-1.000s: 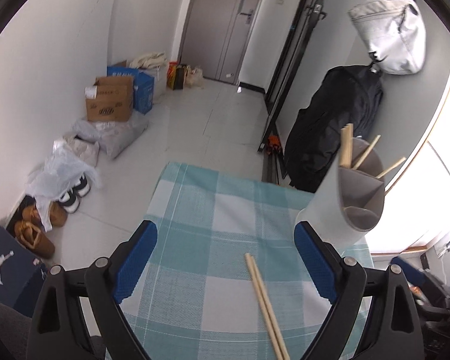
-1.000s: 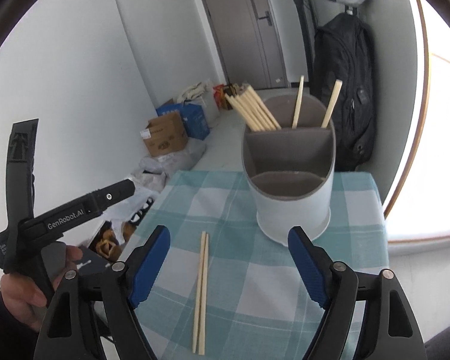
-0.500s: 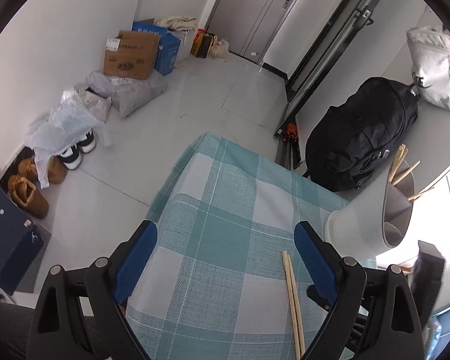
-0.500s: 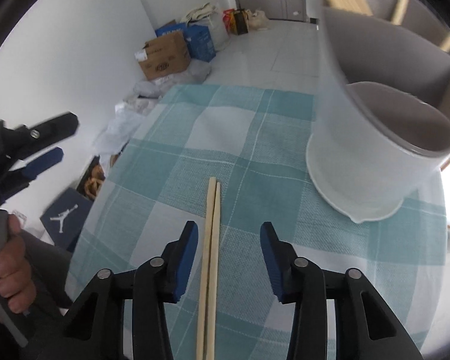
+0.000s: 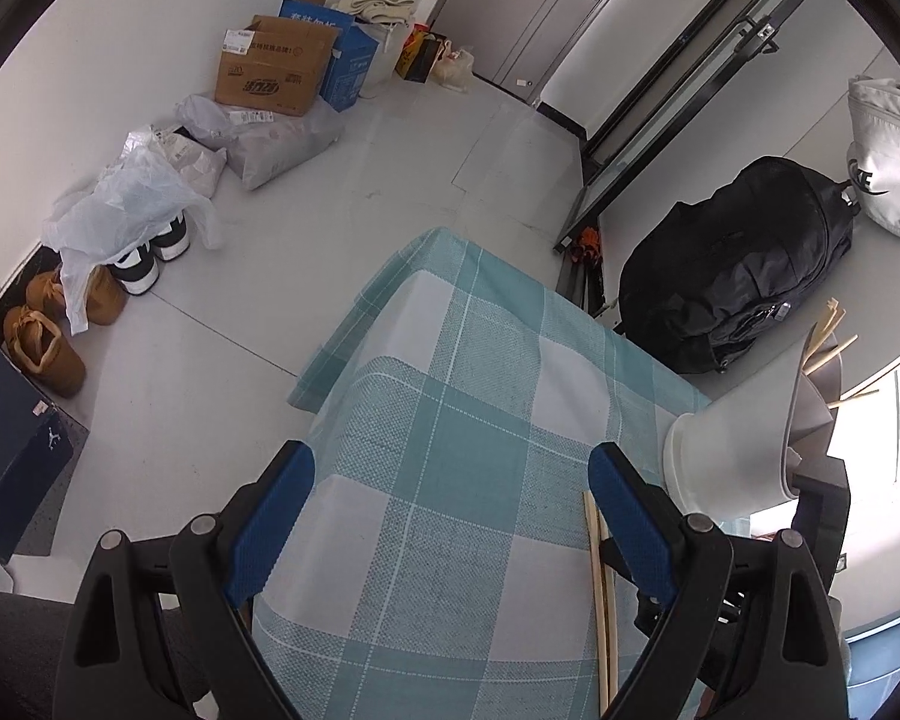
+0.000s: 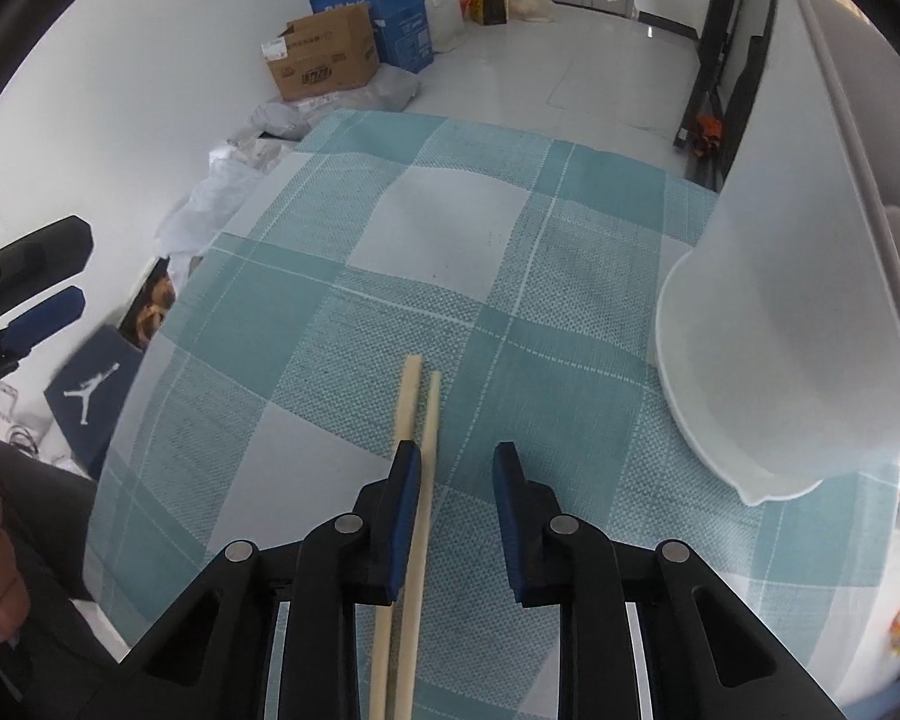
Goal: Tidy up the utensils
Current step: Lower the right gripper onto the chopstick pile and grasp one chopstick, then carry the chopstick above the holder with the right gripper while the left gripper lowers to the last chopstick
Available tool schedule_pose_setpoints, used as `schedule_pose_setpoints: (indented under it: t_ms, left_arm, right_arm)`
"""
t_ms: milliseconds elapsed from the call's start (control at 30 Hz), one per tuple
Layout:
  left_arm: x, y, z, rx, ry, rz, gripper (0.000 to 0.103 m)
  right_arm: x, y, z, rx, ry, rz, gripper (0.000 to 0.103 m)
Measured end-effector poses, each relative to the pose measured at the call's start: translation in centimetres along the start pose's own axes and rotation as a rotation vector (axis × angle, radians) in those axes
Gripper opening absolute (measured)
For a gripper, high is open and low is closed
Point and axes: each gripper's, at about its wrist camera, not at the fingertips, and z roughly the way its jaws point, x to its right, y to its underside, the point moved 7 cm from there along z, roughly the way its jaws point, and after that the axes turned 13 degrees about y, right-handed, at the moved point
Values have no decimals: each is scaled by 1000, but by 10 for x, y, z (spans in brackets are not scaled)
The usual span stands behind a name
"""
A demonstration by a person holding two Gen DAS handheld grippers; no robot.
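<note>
A pair of wooden chopsticks (image 6: 417, 414) lies on the teal checked tablecloth (image 6: 462, 228). My right gripper (image 6: 456, 462) is low over them, jaws narrowed but still apart; one stick runs between the fingers beside the left pad, the other lies under that finger. The white utensil holder (image 6: 780, 330) stands close on the right. In the left wrist view the chopsticks (image 5: 600, 588) lie by the right finger, and the holder (image 5: 732, 450) holds several chopsticks. My left gripper (image 5: 450, 480) is wide open and empty above the cloth.
The table's left edge drops to the floor, where shoes (image 5: 144, 258), a cardboard box (image 5: 270, 72) and bags lie. A black backpack (image 5: 738, 264) leans on the wall behind the table. My left gripper (image 6: 24, 300) shows at the left of the right wrist view.
My right gripper has come down and forward over the chopsticks and its jaws have narrowed around them. My left gripper has tilted down and drawn left.
</note>
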Motion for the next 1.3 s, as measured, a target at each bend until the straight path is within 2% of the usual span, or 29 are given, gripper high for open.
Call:
schedule_pose_setpoints:
  t_ms: [100,167,567,700,800,967,1067,1300]
  left_arm:
    - [-5,1,2,-11,-5,-16,90]
    - [-8,0,3,-13,-6,-24,90]
    - [-16,-3,1,-5,-9,-54,90]
    - [-18,-3,4,11,-60,-8,90]
    - [-22,1,7,-7,-63,-8,90]
    - [-26,2,6,-14,-68,-17,90]
    - [-24,3,7,-18,-77,-5,90]
    - [-19,6,13,-36,-81,12,90]
  right_arm:
    - [-4,-2,0,-6,37,-33,22]
    - [-5,-3,0,-7,41,-43,25]
    - [-14,-22,9,-7,55,-49,27]
    - [-15,-18,4,24,63,-37,19]
    - [-18,-20,6,35,52,-26,3]
    - [-15,-29,5,29,0,40,3]
    - [-9,-37,-9,74,-37,102,3]
    - [10,-42,-65,278,-54,173,3]
